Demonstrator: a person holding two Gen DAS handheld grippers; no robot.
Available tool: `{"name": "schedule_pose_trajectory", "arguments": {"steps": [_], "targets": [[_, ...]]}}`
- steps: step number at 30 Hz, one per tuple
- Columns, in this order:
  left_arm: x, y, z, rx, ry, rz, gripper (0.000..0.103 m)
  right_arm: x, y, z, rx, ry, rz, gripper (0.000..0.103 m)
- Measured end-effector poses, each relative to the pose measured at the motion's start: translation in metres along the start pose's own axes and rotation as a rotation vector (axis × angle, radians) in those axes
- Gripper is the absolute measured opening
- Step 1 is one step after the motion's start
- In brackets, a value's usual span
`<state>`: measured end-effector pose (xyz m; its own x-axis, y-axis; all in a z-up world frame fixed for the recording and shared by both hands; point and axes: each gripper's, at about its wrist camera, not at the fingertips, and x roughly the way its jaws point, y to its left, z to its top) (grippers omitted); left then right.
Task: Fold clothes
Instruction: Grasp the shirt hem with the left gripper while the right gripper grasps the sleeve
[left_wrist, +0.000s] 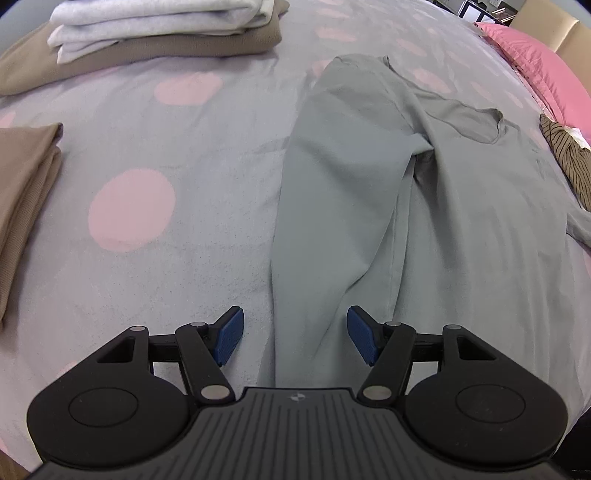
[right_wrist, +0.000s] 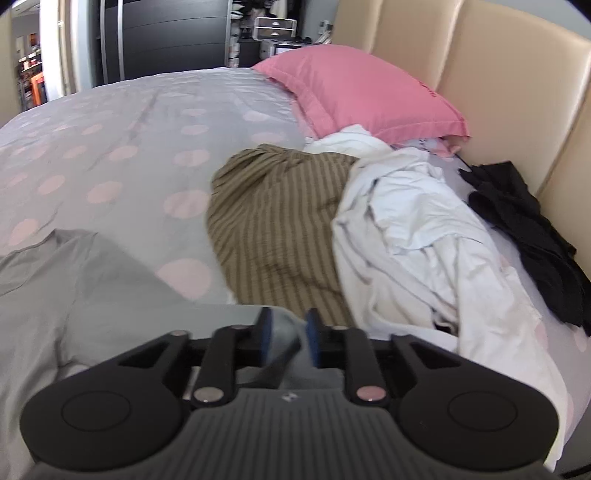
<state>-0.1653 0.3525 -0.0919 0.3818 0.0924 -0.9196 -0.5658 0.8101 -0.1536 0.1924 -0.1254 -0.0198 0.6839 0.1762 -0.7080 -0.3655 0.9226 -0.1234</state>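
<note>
Two tools work the grey shirt (left_wrist: 351, 177): left tool (left_wrist: 294, 334) gapes wide and empty; right tool (right_wrist: 286, 338), narrow, has sleeve cloth between its pads, grip unclear; next, fold it across.

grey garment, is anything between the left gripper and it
Nothing visible stands in the way. The left gripper hangs open right over the near end of the grey garment, which lies flat on the spotted bedspread. The folded brown clothes lie well off to the side.
</note>
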Motion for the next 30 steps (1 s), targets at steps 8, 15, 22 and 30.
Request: {"name": "schedule_pose_trajectory", "arguments": {"steps": [8,15,22,30], "targets": [[-0.009,-0.005,0.001,0.006,-0.025,-0.026,0.006,-0.006,0.022,-0.005,-0.062,-0.018,0.045,0.034],[-0.045,0.021,0.031,-0.037,-0.117,0.063,0.002,-0.005,0.02,-0.008,-0.029,0.004,0.053,0.034],[-0.086,0.064,0.09,-0.039,-0.262,0.245,0.002,-0.002,0.021,-0.013,-0.026,0.028,0.071,0.035],[-0.066,0.082,0.114,-0.027,-0.248,0.24,0.026,-0.01,0.041,-0.025,-0.046,0.052,0.234,0.038]]}}
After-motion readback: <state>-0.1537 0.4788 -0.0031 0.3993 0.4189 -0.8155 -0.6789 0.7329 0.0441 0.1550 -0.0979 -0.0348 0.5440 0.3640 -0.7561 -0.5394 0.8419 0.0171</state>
